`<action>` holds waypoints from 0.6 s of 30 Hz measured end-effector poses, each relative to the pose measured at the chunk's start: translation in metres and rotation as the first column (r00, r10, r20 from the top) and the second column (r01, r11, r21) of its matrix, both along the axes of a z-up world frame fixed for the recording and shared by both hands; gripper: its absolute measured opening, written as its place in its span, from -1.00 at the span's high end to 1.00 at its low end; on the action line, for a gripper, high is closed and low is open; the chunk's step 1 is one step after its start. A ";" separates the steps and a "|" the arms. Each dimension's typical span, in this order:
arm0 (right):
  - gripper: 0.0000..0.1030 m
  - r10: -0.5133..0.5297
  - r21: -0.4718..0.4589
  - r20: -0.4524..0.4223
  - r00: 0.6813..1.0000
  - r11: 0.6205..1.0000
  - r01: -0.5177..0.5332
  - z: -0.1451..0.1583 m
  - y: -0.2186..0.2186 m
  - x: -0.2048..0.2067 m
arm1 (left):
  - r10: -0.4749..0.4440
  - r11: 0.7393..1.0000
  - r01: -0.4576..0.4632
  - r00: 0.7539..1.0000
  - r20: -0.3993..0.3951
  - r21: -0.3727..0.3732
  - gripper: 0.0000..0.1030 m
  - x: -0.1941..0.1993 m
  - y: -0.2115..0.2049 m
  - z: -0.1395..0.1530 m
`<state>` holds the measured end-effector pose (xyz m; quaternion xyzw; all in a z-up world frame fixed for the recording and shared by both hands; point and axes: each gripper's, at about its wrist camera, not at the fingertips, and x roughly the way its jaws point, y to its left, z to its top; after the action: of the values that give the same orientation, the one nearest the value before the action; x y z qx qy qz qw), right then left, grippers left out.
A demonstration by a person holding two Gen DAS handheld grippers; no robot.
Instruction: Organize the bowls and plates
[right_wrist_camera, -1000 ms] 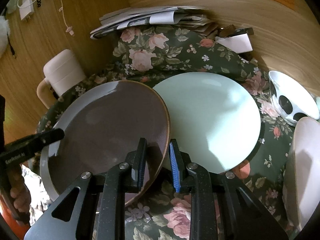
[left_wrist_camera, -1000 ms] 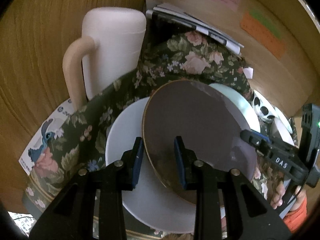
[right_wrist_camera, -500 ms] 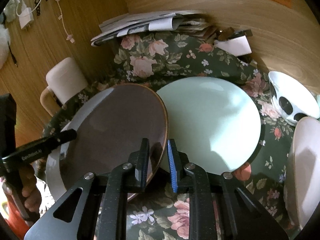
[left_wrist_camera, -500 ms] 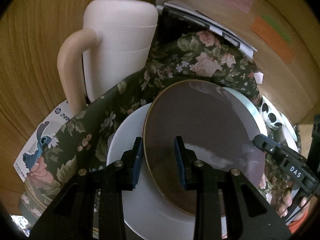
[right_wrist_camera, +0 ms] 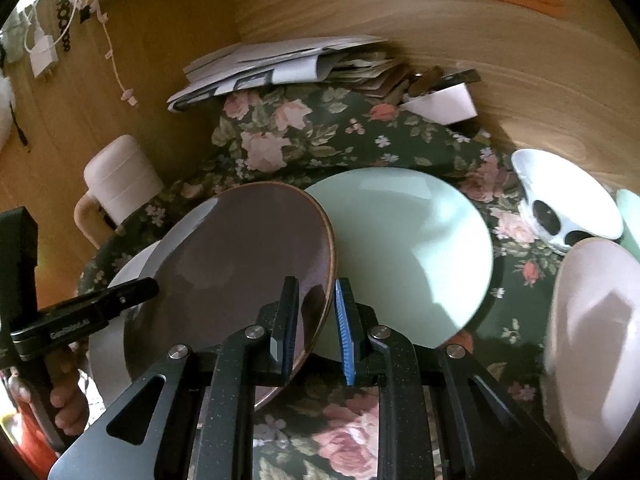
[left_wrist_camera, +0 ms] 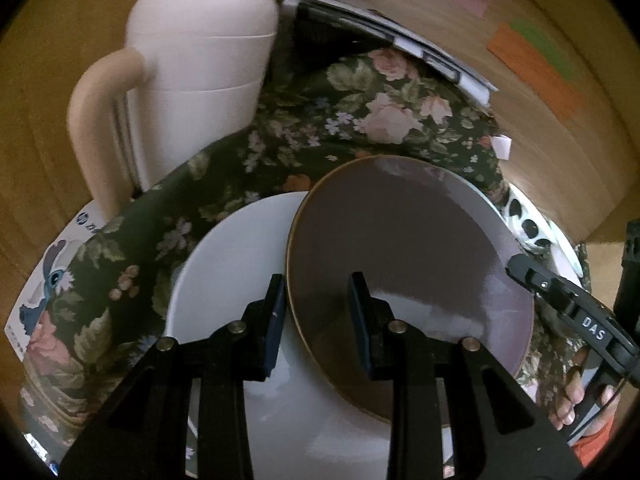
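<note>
A brown plate (left_wrist_camera: 404, 264) is held tilted between both grippers, above a white plate (left_wrist_camera: 228, 272) on the floral cloth. My left gripper (left_wrist_camera: 318, 312) is shut on the brown plate's left rim. My right gripper (right_wrist_camera: 316, 316) is shut on its right rim (right_wrist_camera: 320, 280); the brown plate (right_wrist_camera: 240, 260) also shows in the right wrist view. A pale green plate (right_wrist_camera: 412, 248) lies flat just right of it. The white plate (right_wrist_camera: 132, 264) peeks out under the brown one.
A cream jug (left_wrist_camera: 192, 92) with a handle stands at the back left. A white bowl with black spots (right_wrist_camera: 564, 200) and a pinkish dish (right_wrist_camera: 592, 332) sit at the right. Papers (right_wrist_camera: 276, 64) are stacked against the wooden wall.
Both grippers have lifted the brown plate a little and tilted it more; the views have shifted slightly. Both grips are unchanged.
</note>
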<state>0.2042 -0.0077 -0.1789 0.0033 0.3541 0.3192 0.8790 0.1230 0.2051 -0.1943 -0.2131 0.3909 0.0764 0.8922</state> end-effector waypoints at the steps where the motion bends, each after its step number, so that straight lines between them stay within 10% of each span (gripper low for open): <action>1: 0.68 -0.003 -0.001 0.000 1.000 1.000 0.003 -0.001 -0.001 0.001 | -0.006 1.000 0.006 1.000 0.006 0.002 0.42 0.000 -0.001 0.001; 18: 0.69 -0.003 -0.030 0.002 1.000 1.000 0.003 -0.009 -0.004 0.010 | -0.071 0.996 0.071 0.997 0.005 -0.054 0.42 -0.014 -0.008 -0.001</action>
<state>0.2146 -0.0113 -0.1880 -0.0097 0.3581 0.3123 0.8798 0.1094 0.1971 -0.1948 -0.2231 0.3989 0.0339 0.8888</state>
